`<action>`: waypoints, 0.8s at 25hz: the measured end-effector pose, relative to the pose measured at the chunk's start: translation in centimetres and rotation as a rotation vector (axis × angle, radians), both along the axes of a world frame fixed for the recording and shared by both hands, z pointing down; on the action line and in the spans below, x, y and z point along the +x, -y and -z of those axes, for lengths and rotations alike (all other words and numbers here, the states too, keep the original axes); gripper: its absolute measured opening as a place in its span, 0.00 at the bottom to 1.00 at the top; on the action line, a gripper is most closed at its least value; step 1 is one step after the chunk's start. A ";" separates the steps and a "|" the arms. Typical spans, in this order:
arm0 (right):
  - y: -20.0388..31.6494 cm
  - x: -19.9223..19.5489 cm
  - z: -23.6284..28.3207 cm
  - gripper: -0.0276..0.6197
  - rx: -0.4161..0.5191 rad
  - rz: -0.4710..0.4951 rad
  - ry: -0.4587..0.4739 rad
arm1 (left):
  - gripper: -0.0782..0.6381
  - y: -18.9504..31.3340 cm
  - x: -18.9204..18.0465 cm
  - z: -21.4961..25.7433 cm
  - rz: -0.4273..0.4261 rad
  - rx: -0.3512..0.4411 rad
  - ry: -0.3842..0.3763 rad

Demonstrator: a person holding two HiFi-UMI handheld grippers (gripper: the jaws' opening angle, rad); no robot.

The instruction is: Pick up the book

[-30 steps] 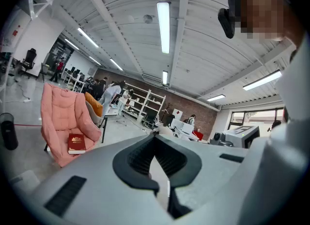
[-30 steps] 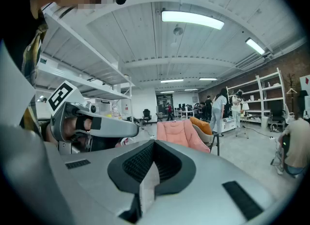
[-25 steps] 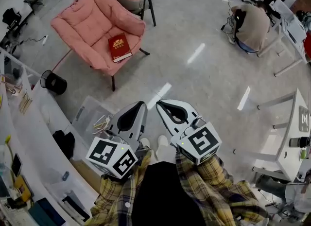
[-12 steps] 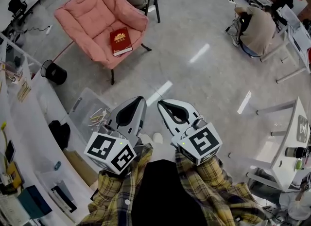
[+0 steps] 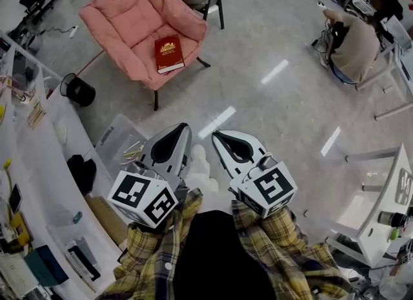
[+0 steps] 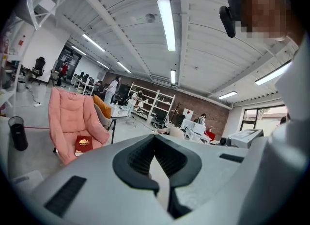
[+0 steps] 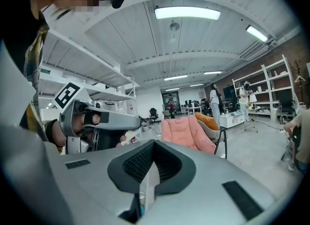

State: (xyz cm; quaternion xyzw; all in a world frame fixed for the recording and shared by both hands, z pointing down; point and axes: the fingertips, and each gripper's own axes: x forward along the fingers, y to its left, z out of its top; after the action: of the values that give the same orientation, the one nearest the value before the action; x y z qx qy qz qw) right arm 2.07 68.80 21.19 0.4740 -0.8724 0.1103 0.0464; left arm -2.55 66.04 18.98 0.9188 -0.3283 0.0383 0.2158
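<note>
With both the left gripper and the right gripper empty, jaws pressed together, the approach to the book on the pink chair seems underway, calling for spread jaws.

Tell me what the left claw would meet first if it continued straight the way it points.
Probably only bare floor: the left claw aims just right of the pink chair. Depth unclear.

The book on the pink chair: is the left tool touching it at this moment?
Apart. In the head view the book lies on the pink chair, and a wide stretch of bare floor separates it from the left tool.
</note>
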 end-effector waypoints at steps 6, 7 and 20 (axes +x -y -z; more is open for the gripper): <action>5.6 0.3 -0.5 0.06 -0.015 0.003 -0.009 | 0.12 5.9 1.1 -0.9 -0.006 -0.007 -0.008; 6.7 0.5 -0.6 0.06 -0.016 0.003 -0.010 | 0.12 7.0 1.3 -0.9 -0.009 -0.008 -0.010; 22.3 -0.2 -0.9 0.06 -0.040 0.018 -0.029 | 0.12 22.6 0.4 -1.0 0.001 -0.005 -0.017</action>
State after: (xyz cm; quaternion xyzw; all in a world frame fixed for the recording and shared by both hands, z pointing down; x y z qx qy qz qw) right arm 1.90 46.47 22.13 0.4668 -0.8734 0.1204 0.0695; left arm -2.16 43.40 19.93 0.9184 -0.3269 0.0313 0.2208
